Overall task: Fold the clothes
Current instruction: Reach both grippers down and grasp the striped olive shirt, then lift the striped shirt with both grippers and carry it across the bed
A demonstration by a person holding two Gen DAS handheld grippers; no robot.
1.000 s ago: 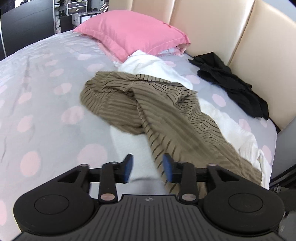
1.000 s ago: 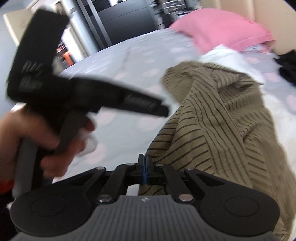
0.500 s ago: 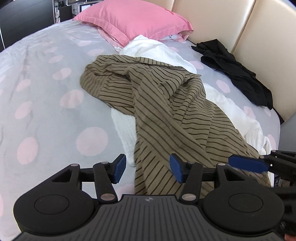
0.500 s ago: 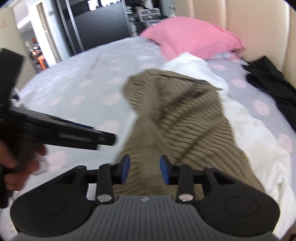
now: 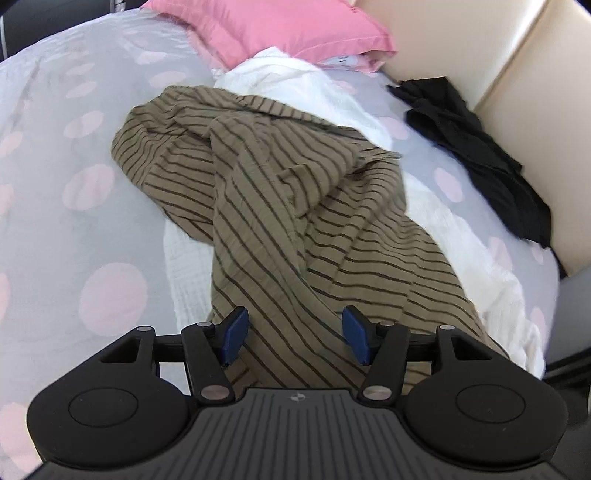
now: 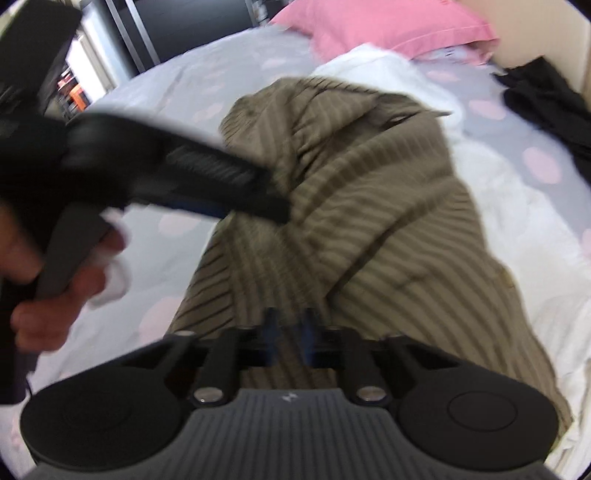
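An olive shirt with dark stripes [image 5: 295, 206] lies crumpled across a white garment [image 5: 461, 236] on the bed. My left gripper [image 5: 291, 339] hovers over the shirt's near end; its jaws are opening and the blue pads stand wide apart, cloth below them, nothing pinched. In the right wrist view the shirt [image 6: 369, 206] fills the middle. My right gripper [image 6: 290, 336] is blurred over the shirt's near hem, its jaws closing to a narrow gap. Whether cloth is pinched there I cannot tell. The left gripper [image 6: 280, 212], held by a hand [image 6: 55, 295], reaches in from the left.
The bed cover [image 5: 74, 221] is grey with pink dots. A pink pillow [image 5: 288, 26] lies at the head, against a cream padded headboard [image 5: 517, 55]. A black garment [image 5: 480, 147] is bunched by the headboard at the right. Dark furniture [image 6: 184, 29] stands beyond the bed.
Both grippers have come down and closer to the striped shirt. The left jaws have spread wider. The right jaws went from shut to open and have drawn nearly together again.
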